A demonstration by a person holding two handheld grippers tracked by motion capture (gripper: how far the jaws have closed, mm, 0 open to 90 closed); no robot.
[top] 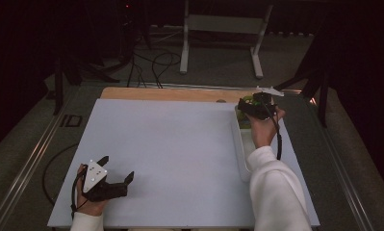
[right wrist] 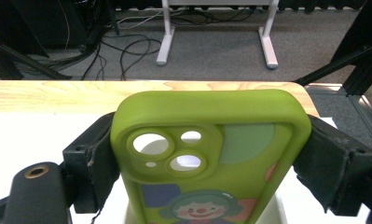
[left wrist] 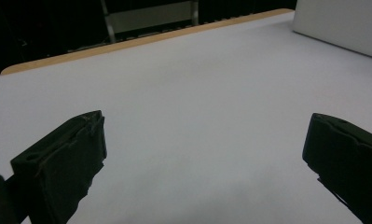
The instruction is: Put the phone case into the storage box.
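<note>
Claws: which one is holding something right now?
The right claw, out over the white tray, is shut on the green phone case. The left claw is open over bare table.

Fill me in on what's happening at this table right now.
A person works at a white table top with a hand-held gripper in each hand. The right gripper is shut on a lime-green soft phone case with a cartoon clown print, held above a long white tray at the table's right edge. The left gripper rests near the table's front left corner, jaws wide apart with nothing between them.
</note>
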